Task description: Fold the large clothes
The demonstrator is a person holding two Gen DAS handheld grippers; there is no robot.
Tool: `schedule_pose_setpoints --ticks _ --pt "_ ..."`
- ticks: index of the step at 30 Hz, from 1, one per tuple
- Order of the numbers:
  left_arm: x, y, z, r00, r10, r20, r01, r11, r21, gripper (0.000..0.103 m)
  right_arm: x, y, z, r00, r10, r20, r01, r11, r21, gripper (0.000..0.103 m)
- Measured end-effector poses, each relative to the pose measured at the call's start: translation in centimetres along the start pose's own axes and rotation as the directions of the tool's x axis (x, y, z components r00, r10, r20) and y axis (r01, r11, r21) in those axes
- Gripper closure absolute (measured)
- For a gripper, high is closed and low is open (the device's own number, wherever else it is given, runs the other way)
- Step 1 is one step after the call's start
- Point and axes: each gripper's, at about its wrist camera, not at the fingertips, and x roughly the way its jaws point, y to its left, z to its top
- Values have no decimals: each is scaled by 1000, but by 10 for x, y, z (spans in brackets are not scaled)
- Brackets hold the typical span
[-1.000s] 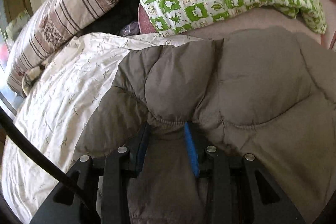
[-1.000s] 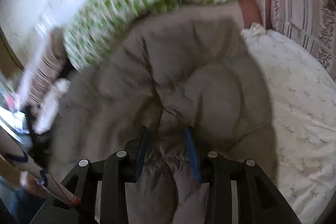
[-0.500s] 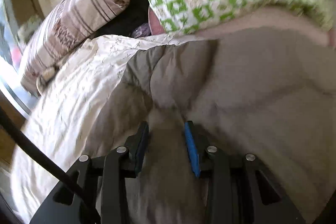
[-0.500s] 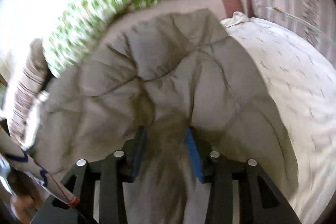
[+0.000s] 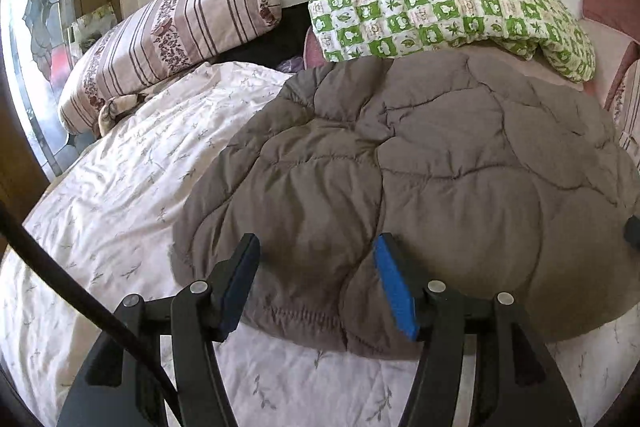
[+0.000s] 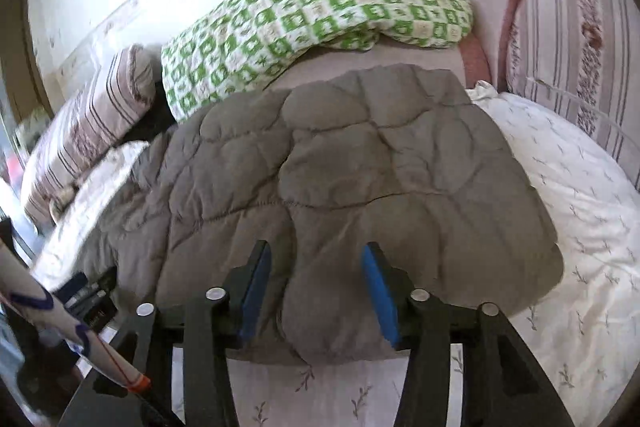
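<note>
Blue pads line both tools: the left gripper (image 5: pixel 316 281) stands spread wide with nothing between its jaws, and the right gripper (image 6: pixel 316 287) is likewise parted and empty. Each hangs just over the near hem of the grey-brown quilted jacket (image 5: pixel 420 179), which lies folded into a puffy slab on the white floral bedspread (image 5: pixel 120 195).

Judging by its plump stitched pockets, the jacket is padded and light for its bulk, soft all through and springy; a fold is likely to lift or creep open unless pressed flat. Its shell looks smooth, so a shallow pinch on a single puff could slide off. The gathered, stitched hem (image 5: pixel 304 313) at the near edge is the flattest and firmest part in reach, and seems the surest place to grip; the seams between puffs are the next best, since the filling is thin there. Taking hold of both near corners at once would keep the layers from shearing apart.

Beyond the jacket, a green checked quilt (image 5: pixel 440 7) lies bunched against the far edge, touching or just overlapping it, so a fold carried forward has little room. A striped bolster (image 5: pixel 172 35) rests at the far left by the wall.
</note>
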Motion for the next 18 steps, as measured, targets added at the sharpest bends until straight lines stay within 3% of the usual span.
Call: schedule_pose_setpoints --ticks 8,18 --pt "22 -5 0 1000 5 -21 -5 1000 16 40 45 11 -7 995 -57 -87 51 997 -64 54" --pt "28 -6 1 999 -7 -37 8 1000 27 39 55 14 -12 992 -83 -93 75 993 -93 53"
